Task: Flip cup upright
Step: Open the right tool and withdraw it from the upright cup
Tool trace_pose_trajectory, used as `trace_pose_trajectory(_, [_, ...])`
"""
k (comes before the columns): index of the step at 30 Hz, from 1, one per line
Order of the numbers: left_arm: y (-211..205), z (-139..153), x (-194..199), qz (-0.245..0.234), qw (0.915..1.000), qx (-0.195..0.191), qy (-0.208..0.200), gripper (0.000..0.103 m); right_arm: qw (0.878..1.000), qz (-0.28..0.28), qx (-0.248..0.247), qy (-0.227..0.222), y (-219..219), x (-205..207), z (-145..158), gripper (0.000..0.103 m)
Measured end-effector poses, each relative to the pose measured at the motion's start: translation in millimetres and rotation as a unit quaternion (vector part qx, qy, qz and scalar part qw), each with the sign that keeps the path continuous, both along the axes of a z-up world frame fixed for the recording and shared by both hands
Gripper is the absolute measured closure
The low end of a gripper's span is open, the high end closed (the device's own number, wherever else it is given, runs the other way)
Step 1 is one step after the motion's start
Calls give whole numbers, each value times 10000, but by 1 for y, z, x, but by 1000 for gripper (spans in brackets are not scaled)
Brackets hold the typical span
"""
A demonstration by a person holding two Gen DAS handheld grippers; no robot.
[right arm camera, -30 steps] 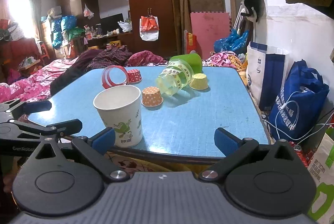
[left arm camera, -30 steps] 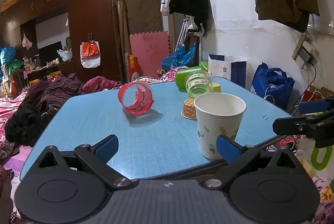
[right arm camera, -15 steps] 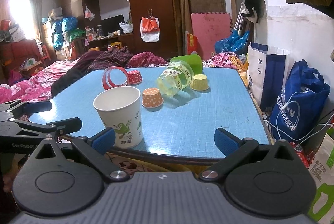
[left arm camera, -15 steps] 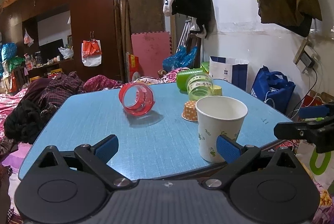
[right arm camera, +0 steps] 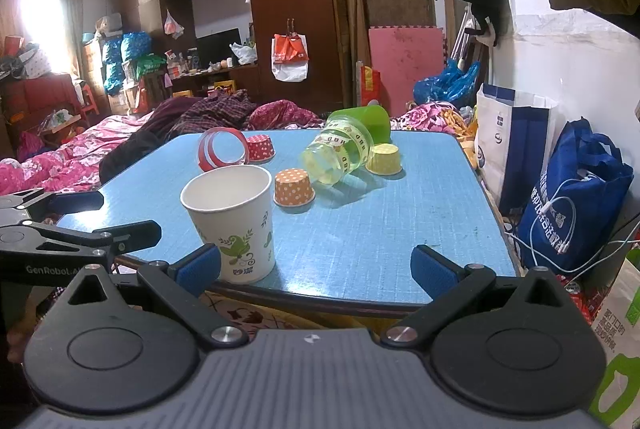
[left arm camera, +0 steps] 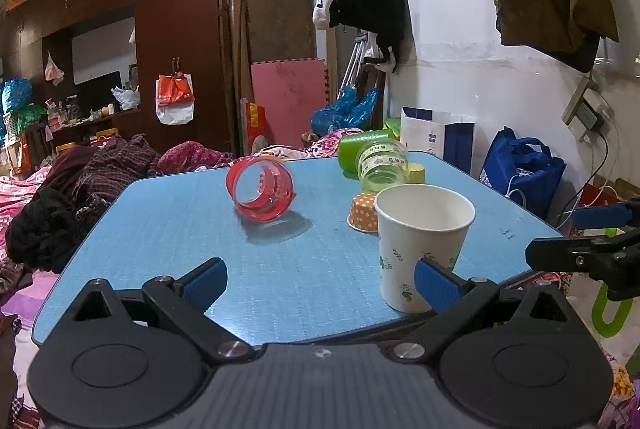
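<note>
A white paper cup [left arm camera: 420, 241] with a green leaf print stands upright, mouth up, near the front edge of the blue table [left arm camera: 192, 213]; it also shows in the right wrist view [right arm camera: 234, 221]. My left gripper [left arm camera: 320, 283] is open and empty at the front edge, its right pad just in front of the cup. My right gripper [right arm camera: 316, 265] is open and empty at the front edge, its left pad beside the cup. Each gripper's fingers show at the edge of the other's view.
A red clear cup [left arm camera: 260, 193] lies on its side mid-table. A clear jar [right arm camera: 340, 155] with a green lid lies on its side at the back. Orange [right arm camera: 293, 187], yellow [right arm camera: 384, 159] and red [right arm camera: 260, 147] dotted paper liners stand upside down. Bags stand on the right of the table.
Almost nothing: the left wrist view has shifted very slightly. The paper cup stands as before and both grippers stay open.
</note>
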State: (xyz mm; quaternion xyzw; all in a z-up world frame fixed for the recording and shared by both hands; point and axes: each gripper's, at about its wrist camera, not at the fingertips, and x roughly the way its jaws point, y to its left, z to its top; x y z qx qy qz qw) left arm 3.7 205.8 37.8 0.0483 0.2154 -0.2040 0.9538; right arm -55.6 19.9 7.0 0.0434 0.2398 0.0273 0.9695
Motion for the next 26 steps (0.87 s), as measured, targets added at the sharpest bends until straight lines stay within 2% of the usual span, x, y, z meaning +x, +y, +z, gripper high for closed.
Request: trace_pose_trajectory(26, [-2,0,-3,-84,10000,-18,-31,2,10000,15,-9,-7,1,-1,1,1])
